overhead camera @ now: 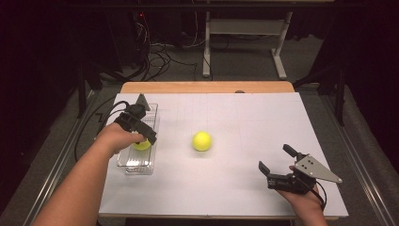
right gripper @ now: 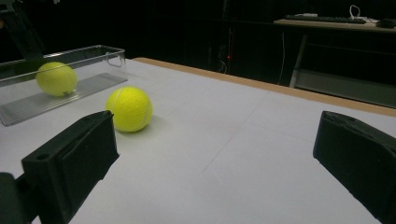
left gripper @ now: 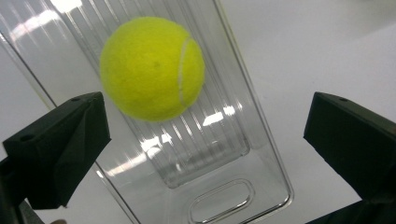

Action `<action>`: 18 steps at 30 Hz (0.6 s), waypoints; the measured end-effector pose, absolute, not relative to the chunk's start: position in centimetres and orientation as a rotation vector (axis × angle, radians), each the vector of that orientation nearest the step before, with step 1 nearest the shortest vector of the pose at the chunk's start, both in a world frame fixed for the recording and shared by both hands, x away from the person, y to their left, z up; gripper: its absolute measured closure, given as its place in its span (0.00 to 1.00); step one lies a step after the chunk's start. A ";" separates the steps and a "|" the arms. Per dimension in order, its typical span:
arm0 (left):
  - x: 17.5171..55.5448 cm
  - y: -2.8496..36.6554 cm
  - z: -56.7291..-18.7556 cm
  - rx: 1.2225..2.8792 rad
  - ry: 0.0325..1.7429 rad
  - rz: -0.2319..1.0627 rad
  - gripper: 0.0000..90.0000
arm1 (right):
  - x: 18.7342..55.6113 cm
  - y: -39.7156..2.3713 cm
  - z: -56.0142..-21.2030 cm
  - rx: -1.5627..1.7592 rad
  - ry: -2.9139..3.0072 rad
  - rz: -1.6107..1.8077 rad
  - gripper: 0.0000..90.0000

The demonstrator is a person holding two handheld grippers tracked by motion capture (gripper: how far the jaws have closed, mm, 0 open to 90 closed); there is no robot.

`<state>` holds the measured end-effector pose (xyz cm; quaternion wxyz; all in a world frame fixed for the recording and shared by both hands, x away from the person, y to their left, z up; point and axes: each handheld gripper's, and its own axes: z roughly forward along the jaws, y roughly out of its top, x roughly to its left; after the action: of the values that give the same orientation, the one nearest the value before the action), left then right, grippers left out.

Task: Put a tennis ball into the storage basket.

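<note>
Tennis balls, two in all, sit on a white table (overhead camera: 244, 183): one ball in the tray (left gripper: 152, 69) lies on the ribbed floor of a clear plastic tray (left gripper: 261, 135) at the table's left side, and a second, loose ball (overhead camera: 202, 141) rests on the bare tabletop near the middle, well apart from the tray. One tray is in use, long and narrow, with a handle slot cut in one end wall. A person's left gripper (overhead camera: 141, 134) hangs over the tray directly above the ball inside it, jaws spread wide and clear of the ball. At the near right of the table, the right gripper (overhead camera: 277, 160) is held low, jaws likewise apart and gripping nothing, facing the loose ball.
</note>
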<state>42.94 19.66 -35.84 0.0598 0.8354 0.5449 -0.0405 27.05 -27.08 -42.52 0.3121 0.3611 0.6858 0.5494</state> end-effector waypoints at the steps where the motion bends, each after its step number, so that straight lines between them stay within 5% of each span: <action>1: 42.9 19.6 -35.8 2.532 1.647 -0.121 0.02 | 27.1 -27.1 -42.5 0.952 1.810 1.450 0.00; 18: 41.5 17.6 -35.4 2.579 1.561 -0.114 0.01 | 27.0 -27.0 -42.5 0.949 1.813 1.450 0.00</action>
<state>41.55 17.62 -35.43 0.0624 0.8531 0.5166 -0.0378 27.02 -26.98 -42.52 0.3113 0.3596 0.6869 0.5495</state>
